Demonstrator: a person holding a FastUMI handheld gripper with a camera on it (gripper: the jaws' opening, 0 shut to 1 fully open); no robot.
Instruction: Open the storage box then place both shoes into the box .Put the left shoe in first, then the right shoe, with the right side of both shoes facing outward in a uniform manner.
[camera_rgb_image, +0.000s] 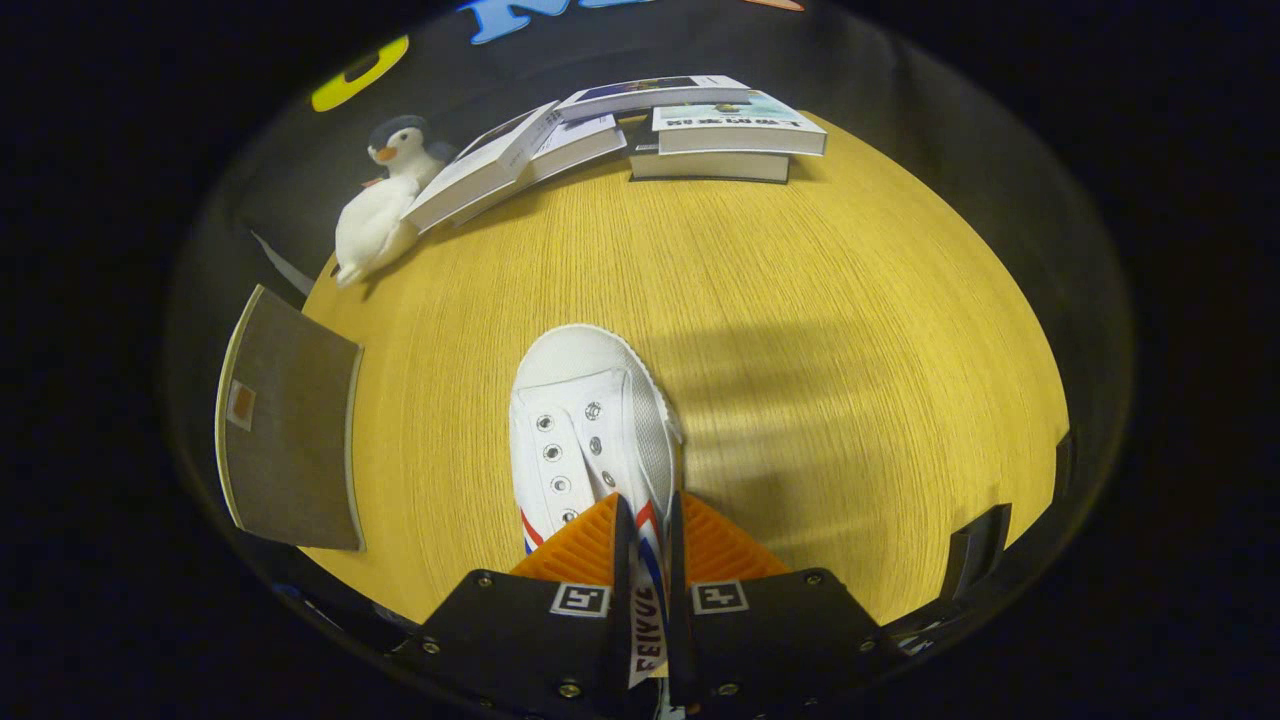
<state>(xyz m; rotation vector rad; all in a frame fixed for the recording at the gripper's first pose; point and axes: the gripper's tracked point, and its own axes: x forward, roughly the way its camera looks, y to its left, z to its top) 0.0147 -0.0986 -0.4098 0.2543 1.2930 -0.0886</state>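
Clamped between the gripper (650, 530) fingers is the side wall of a white canvas lace-up shoe (590, 420) with a red and blue stripe; the jaws are standing narrow, both pressing on that thin strip of canvas near the shoe's opening, so the shoe is being held by its collar. Its rounded toe is pointing away, just ahead of the fingers.

Beneath it the round yellow wood-grain table (800, 300) is taking up most of the scene. At the table's left edge, well apart from the fingers, a flat grey board-like panel with a pale rim (290, 440) is lying; it may be the lid or a flap of the storage box, though the distortion there is making that hard to settle. Beyond the shoe, at the far edge, several white-covered books (640, 130) are lying stacked and fanned, and beside them a small white plush penguin with a grey head (385, 200) is leaning.

Judging by this, the task is sitting in its middle: one shoe is in hand and not yet placed. Whether this is the left or right shoe, I cannot tell.
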